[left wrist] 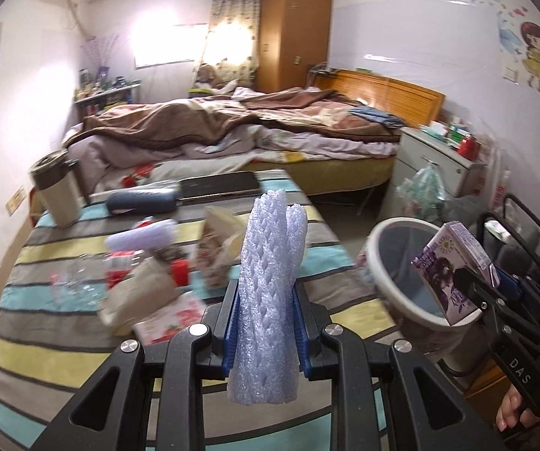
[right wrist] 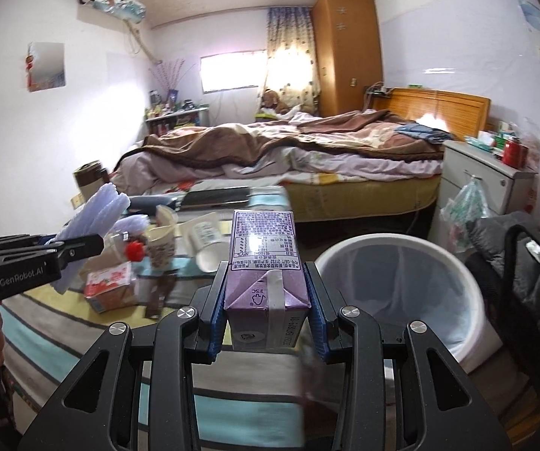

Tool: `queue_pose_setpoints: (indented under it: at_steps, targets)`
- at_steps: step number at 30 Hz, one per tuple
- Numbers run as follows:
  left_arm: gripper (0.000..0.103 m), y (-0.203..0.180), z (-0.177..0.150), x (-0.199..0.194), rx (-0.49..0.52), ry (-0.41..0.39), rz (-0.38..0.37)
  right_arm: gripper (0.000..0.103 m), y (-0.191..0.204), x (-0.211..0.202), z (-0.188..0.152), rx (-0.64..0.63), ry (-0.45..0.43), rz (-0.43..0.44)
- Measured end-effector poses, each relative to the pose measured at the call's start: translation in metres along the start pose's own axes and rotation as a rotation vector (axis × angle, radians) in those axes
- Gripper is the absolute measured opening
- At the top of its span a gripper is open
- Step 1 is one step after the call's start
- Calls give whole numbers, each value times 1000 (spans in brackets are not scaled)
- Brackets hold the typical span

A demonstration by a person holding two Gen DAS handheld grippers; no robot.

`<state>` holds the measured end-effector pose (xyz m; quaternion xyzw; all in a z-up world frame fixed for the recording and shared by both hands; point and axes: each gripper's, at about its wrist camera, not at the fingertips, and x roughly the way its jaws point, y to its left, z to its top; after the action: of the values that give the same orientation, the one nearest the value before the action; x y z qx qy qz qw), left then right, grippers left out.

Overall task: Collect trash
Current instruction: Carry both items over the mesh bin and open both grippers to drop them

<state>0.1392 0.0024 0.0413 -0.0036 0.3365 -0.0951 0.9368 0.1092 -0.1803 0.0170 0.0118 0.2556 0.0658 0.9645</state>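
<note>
Right claw (right wrist: pixel 268 314): clamped on purple drink carton (right wrist: pixel 264 263), long axis along the fingers.
Left claw (left wrist: pixel 266 323): clamped on foam net sleeve (left wrist: pixel 270 282), held upright.
Bin (right wrist: pixel 454 263): just right of the carton; right claw is judged nearer.

Unmade bed (right wrist: pixel 288 146), wooden wardrobe (right wrist: pixel 347 52) and white nightstand (right wrist: pixel 484 180) behind.

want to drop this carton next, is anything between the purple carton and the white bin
Nothing visible. The right gripper holds the purple carton beside the white bin, whose mouth is open and uncovered.
</note>
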Motion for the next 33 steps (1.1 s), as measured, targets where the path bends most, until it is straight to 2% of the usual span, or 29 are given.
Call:
queue_pose_setpoints:
  at_steps: [11, 14, 20, 33]
  targets:
    - [26, -78, 16, 36, 83, 28, -146, 39, -58, -3, -2, 52, 2, -131]
    - [26, -98, 20, 49, 96, 42, -195, 39, -72, 0, -4, 70, 18, -162]
    - [26, -124, 22, 75, 97, 83, -247, 39, -95, 12, -9, 87, 66, -211]
    - [28, -152, 22, 117, 106, 151, -280, 39, -119, 32, -20, 96, 180, -252]
